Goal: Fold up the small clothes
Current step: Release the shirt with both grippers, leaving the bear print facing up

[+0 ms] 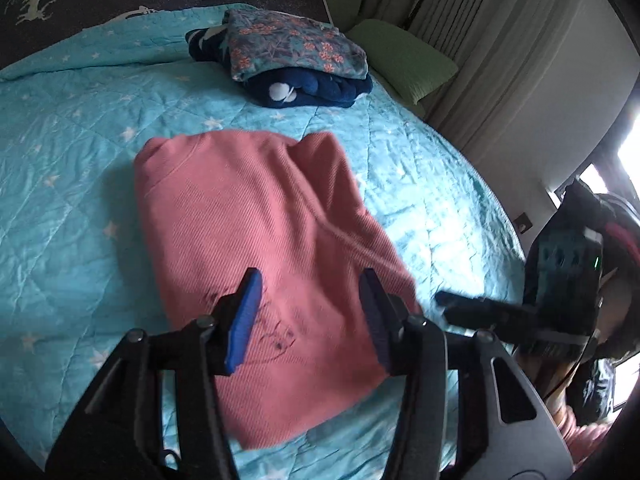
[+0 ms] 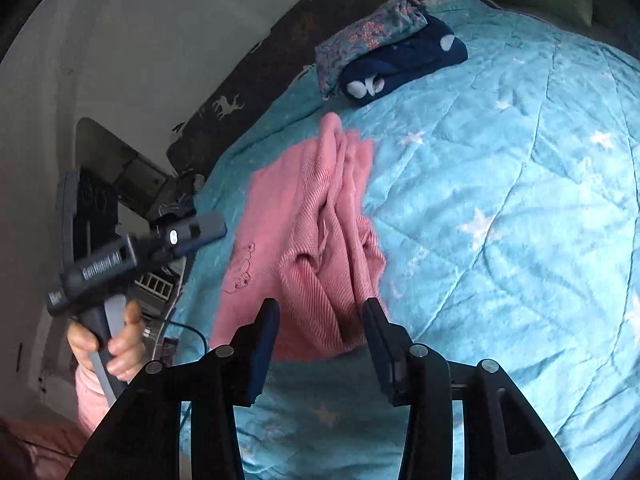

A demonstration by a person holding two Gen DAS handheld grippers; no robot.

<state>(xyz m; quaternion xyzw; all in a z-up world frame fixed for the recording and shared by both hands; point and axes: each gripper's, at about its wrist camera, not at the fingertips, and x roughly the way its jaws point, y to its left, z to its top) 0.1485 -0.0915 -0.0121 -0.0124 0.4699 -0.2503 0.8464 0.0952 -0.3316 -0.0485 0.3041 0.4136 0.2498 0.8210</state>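
On one quilt [image 1: 72, 128]: one pink top [image 1: 256, 216], two folded garments [image 1: 296, 60].

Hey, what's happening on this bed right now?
A person is folding small clothes on a blue star quilt with a handheld gripper in each hand. The pink top lies partly folded, one side still bunched. Both the left gripper and right gripper are open above it, holding nothing. Two folded pieces are stacked farther back.
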